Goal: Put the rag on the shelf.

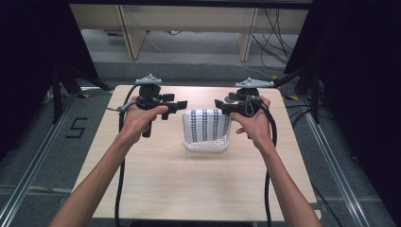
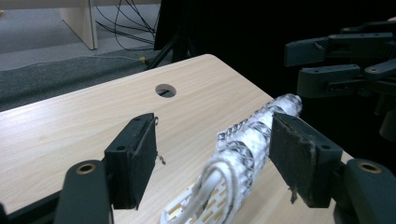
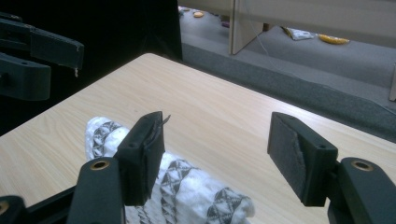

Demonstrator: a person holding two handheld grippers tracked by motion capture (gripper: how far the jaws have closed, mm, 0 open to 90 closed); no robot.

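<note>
A white slotted basket point(image 1: 206, 145) sits near the middle of the table point(image 1: 189, 184), with a patterned white cloth point(image 1: 206, 124) draped over it. The left tongs point(image 1: 177, 107) and right tongs point(image 1: 221, 105) hover just above the cloth, facing each other from either side, both spread wide and pinching nothing.
</note>
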